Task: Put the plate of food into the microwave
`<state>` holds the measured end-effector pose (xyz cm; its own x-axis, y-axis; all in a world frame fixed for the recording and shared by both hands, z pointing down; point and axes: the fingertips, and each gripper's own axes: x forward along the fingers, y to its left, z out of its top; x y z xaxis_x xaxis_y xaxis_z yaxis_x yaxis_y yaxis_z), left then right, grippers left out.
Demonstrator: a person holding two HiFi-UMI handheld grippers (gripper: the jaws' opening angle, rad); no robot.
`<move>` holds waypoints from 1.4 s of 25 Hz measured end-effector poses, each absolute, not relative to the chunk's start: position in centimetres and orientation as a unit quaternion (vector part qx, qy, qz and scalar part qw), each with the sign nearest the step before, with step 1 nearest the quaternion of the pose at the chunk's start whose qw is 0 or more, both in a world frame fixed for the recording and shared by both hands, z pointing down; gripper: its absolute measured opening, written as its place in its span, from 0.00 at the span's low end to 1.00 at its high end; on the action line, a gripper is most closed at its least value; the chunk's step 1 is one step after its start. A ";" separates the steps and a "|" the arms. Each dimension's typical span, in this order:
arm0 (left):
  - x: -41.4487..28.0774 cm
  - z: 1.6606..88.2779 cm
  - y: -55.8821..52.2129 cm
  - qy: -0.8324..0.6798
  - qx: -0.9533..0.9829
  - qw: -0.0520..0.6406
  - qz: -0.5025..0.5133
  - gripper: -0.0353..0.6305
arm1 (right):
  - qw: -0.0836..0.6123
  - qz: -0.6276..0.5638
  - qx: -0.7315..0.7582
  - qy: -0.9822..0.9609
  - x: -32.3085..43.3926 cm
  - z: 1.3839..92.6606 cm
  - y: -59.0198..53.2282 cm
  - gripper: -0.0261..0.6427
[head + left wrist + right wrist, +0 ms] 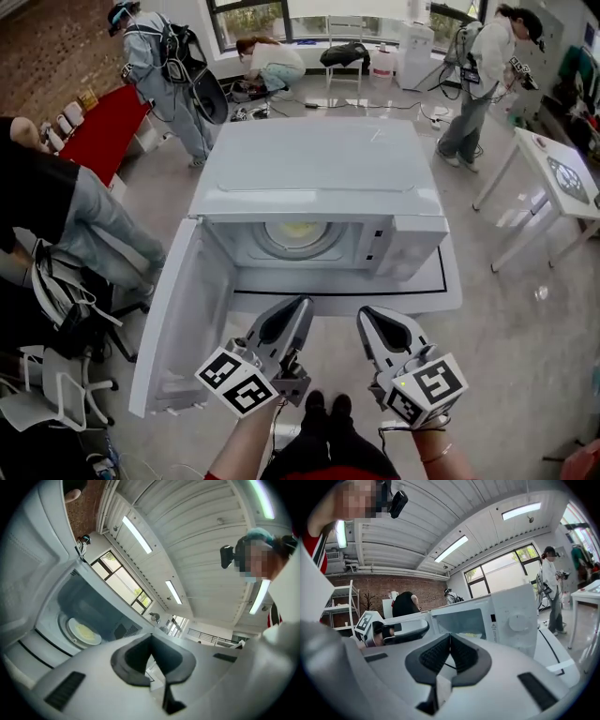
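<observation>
Inside the microwave (319,169), the plate (298,233) lies beyond the fingers (284,323)

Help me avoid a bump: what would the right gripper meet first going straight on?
Probably the microwave: the right gripper points into its open cavity, toward the plate of food; depth unclear.

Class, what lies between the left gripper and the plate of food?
Head view: only the microwave sill and a strip of table lie between left gripper and plate of food.
</observation>
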<state>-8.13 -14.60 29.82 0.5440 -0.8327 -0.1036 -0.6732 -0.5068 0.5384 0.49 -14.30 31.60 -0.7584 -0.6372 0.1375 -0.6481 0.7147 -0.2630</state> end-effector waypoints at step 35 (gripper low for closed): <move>-3.1 31.9 -6.2 -0.430 0.872 0.229 -0.061 0.07 | 0.015 0.135 0.401 -0.906 4.7 32.2 -7.7 0.06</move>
